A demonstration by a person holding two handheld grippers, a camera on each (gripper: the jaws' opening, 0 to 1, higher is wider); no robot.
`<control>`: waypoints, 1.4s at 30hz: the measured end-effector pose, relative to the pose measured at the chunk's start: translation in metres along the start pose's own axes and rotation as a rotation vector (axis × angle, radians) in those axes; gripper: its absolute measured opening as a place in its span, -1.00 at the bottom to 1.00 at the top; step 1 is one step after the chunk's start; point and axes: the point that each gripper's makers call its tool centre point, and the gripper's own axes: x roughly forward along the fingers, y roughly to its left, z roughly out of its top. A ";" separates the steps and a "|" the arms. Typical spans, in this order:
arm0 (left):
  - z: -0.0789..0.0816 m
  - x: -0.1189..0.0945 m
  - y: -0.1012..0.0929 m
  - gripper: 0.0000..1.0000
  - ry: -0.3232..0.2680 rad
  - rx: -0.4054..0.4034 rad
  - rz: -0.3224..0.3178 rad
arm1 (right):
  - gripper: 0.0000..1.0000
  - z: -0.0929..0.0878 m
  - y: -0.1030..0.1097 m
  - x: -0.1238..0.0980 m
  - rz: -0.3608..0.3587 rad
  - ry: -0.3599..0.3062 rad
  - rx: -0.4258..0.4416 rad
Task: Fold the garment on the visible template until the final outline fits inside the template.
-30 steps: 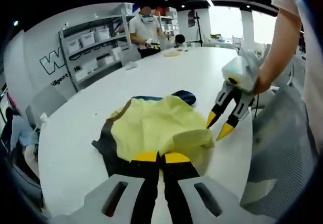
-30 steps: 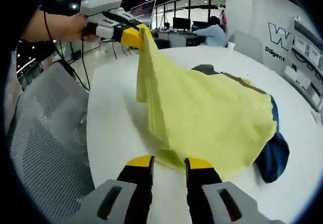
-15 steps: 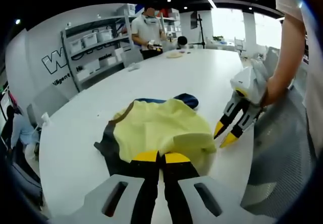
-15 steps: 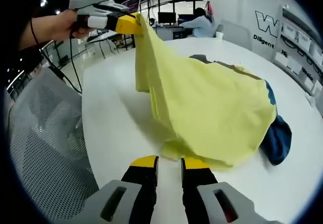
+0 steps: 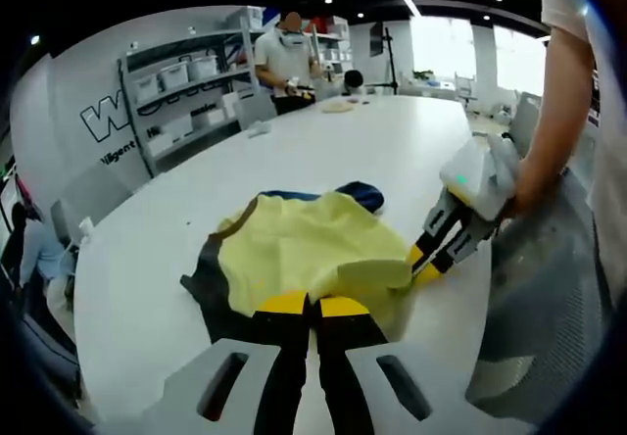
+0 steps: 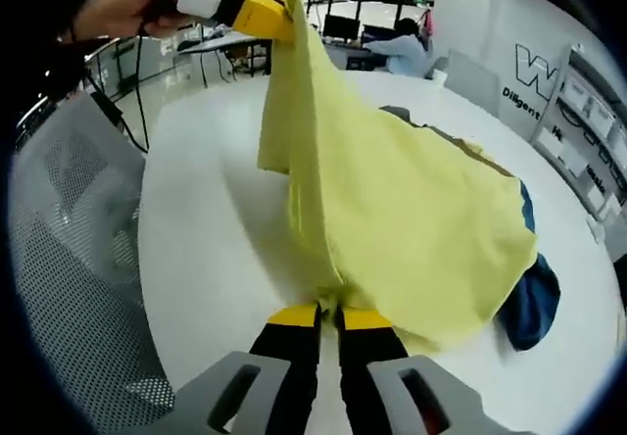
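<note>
Left gripper view: my left gripper (image 5: 313, 305) is clamped on one edge of the yellow garment (image 5: 294, 249), jaws together with cloth between them. Right gripper view shows that gripper (image 6: 263, 14) raised, the garment (image 6: 392, 229) hanging from it down to the white table (image 6: 206, 249). My right gripper (image 6: 328, 315) has its jaws nearly together at the lower folded edge of the cloth; left gripper view shows it (image 5: 423, 266) touching the corner there. I cannot tell whether cloth is actually pinched between the jaws. Dark template (image 5: 211, 283) lies under the garment, showing at its left side; a blue part (image 5: 361, 194) sticks out at the far end. Judgement: grasp step of a fold, one edge secured, second corner being taken. Next move calls for confirming the right-hand pinch, then carrying both held points together across the garment toward the far side, keeping the cloth taut and low so the fold lands inside the template.
</note>
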 end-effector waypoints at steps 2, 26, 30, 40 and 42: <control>-0.001 0.001 -0.003 -0.99 0.001 0.001 -0.011 | -1.00 0.000 -0.004 -0.009 -0.016 -0.021 0.014; -0.040 0.017 -0.099 -0.89 0.024 -0.027 -0.312 | -1.00 -0.059 -0.064 -0.082 -0.161 -0.034 0.087; -0.050 0.016 -0.086 -0.71 0.031 -0.070 -0.264 | -1.00 -0.068 -0.073 -0.085 -0.177 -0.026 0.125; -0.086 0.017 -0.093 -0.59 0.168 -0.058 -0.259 | -1.00 -0.085 -0.096 -0.086 -0.219 0.013 0.160; -0.093 0.017 -0.096 -0.54 0.205 -0.050 -0.254 | -1.00 -0.089 -0.098 -0.085 -0.224 0.022 0.161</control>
